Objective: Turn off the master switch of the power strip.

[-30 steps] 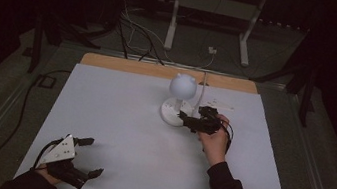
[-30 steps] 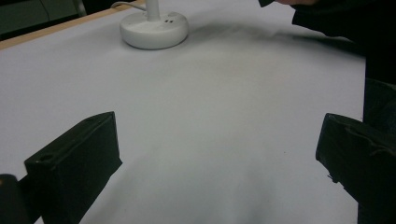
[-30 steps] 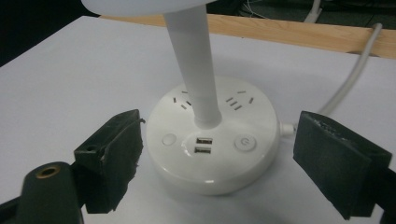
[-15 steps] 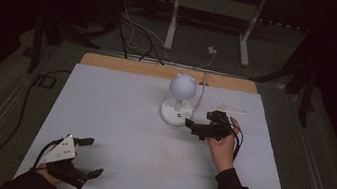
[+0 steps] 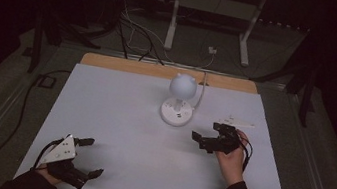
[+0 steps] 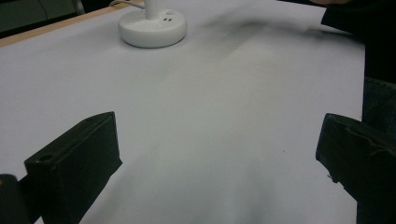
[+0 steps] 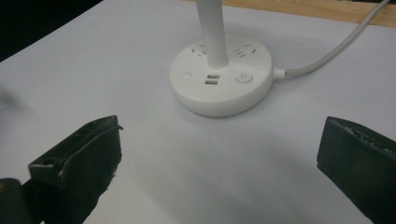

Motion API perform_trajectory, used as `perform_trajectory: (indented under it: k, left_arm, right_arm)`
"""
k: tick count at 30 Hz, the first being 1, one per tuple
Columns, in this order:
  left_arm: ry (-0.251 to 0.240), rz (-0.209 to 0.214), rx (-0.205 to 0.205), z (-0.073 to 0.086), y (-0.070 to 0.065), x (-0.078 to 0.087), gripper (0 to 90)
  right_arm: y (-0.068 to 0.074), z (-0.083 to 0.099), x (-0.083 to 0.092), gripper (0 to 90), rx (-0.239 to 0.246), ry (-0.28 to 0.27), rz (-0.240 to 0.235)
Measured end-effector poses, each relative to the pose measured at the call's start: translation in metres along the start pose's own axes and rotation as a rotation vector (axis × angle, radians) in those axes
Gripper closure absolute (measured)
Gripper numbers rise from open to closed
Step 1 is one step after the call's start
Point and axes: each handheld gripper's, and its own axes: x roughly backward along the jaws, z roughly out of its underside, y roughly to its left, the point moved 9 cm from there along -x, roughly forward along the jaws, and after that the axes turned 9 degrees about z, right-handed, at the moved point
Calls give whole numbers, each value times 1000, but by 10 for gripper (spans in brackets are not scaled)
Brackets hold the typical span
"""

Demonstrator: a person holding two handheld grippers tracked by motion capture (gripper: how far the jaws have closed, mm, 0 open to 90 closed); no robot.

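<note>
No legible brand, label or writing on anything in view.

Nearest, lower left of the high view: left gripper, black, with a grey three-cornered plate on top; its two blocky matte jaws stand wide apart and hold nothing. It sits low over the near left part of the table.

Table surface: one smooth white matte sheet, with a strip of pale wood showing along the far edge.

Mid-table, right of centre: right gripper, black, held in the person's right hand, dark sleeve at the wrist. Two jaws spread wide, nothing between them, pointed toward the lamp and apart from it.

Beyond it, near table centre: one white desk lamp. Smooth plastic, round puck-shaped base, thin upright stem, globe-like head. In the right gripper view the base carries two round buttons, two small rectangular ports at the front, and socket holes either side of the stem. One pale cord leaves the base's side toward the far edge.

Farthest: dark floor, loose cables, a white metal stand.
</note>
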Motion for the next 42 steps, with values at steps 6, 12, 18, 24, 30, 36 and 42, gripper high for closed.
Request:
perform_trajectory:
  k: [6,12,18,24,30,36,42]
  left_arm:
    - [0,-1,-1,0,0,0,3]
    - [2,0,-1,0,0,0,3]
    - [2,1,0,0,0,-1,3]
    - [3,1,3,0,-1,-1,3]
    - [6,3,3,1,-1,-1,2]
    - [8,1,3,1,-1,-1,3]
    - [8,-8,0,1,2,1,3]
  right_arm:
    - [-2,14,20,0,6,-17,17]
    - [-4,26,33,0,-6,-20,14]
    - [-7,45,44,0,5,-33,11]
    - [-11,62,46,0,17,-2,13]
    - [-16,82,50,0,61,20,26]
    - [-19,97,56,0,57,38,11]
    - [-19,103,59,0,85,31,22]
